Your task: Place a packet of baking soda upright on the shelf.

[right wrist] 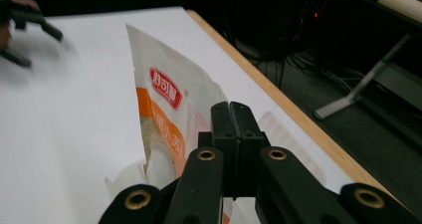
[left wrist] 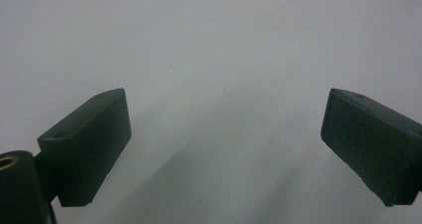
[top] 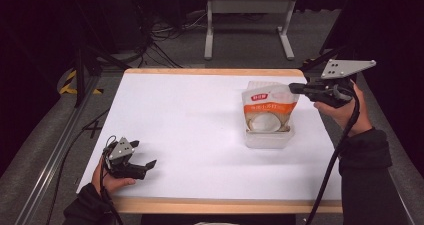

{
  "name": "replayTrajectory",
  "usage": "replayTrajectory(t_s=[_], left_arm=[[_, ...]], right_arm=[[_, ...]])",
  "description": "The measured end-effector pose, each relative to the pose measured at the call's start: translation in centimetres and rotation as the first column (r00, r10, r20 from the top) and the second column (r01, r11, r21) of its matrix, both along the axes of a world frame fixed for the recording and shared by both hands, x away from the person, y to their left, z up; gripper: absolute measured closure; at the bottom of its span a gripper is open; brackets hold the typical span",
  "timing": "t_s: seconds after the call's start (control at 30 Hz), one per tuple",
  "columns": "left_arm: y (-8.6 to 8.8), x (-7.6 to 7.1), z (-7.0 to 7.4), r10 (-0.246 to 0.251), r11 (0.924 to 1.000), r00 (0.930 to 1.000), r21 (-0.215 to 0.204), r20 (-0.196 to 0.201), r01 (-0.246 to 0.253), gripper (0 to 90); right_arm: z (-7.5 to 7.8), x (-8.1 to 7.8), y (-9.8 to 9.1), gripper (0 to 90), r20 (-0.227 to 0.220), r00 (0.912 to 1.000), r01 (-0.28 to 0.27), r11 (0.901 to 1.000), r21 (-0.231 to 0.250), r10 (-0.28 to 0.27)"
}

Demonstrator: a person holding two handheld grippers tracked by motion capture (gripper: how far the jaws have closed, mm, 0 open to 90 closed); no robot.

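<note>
Bag (top: pixel 267 107) in tub (top: pixel 267 139), right of centre, is pinched at its top corner by right gripper (top: pixel 295 88). Left gripper (top: pixel 145 161), lower left, is held released.

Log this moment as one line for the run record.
right tool: shut on pouch top corner | pouch: standing in clear tub | left tool: open, low over white table

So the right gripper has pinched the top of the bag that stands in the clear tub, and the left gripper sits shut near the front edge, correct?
Not quite: the left gripper is open, its jaws wide apart in the left gripper view. The rest holds: the right gripper pinches the bag in the clear tub.
</note>
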State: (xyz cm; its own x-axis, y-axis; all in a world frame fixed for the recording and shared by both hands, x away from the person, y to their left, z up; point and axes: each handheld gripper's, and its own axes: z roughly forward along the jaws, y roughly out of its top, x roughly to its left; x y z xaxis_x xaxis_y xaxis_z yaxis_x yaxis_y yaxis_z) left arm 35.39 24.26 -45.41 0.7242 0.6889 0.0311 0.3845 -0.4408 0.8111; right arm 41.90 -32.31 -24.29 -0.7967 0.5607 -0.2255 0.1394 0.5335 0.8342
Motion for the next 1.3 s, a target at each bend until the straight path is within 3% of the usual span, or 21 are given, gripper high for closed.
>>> replayTrajectory(t_s=[0.13,0.27,0.37,1.17,1.3], left_arm=[[0.1,0.0,0.0,-0.004,1.0000,1.0000,-0.003,0.001,0.004,6.2],[0.0,0.0,0.0,-0.002,1.0000,1.0000,-0.003,0.001,0.002,6.2],[0.0,0.0,0.0,-0.002,1.0000,1.0000,-0.003,0.002,0.002,6.2],[0.3,-0.1,0.2,0.009,0.9999,0.9998,-0.014,0.017,-0.009,6.2],[0.3,-0.3,0.4,0.014,0.9998,0.9993,-0.016,0.034,-0.013,6.4]], right_arm=[[-0.5,0.0,-0.6,90.0,-0.026,0.9996,-0.012,0.9991,0.042,0.013],[-1.6,0.0,-0.7,90.0,-0.034,0.9994,-0.002,0.9998,0.021,0.002],[-2.1,0.0,-1.0,90.0,-0.034,0.9994,0.007,0.9993,0.037,-0.005],[-4.0,-0.3,-2.8,90.0,-0.027,0.9962,0.085,0.9940,0.069,-0.083],[-4.3,-0.3,-3.0,90.0,-0.026,0.9955,0.093,0.9926,0.078,-0.091]])
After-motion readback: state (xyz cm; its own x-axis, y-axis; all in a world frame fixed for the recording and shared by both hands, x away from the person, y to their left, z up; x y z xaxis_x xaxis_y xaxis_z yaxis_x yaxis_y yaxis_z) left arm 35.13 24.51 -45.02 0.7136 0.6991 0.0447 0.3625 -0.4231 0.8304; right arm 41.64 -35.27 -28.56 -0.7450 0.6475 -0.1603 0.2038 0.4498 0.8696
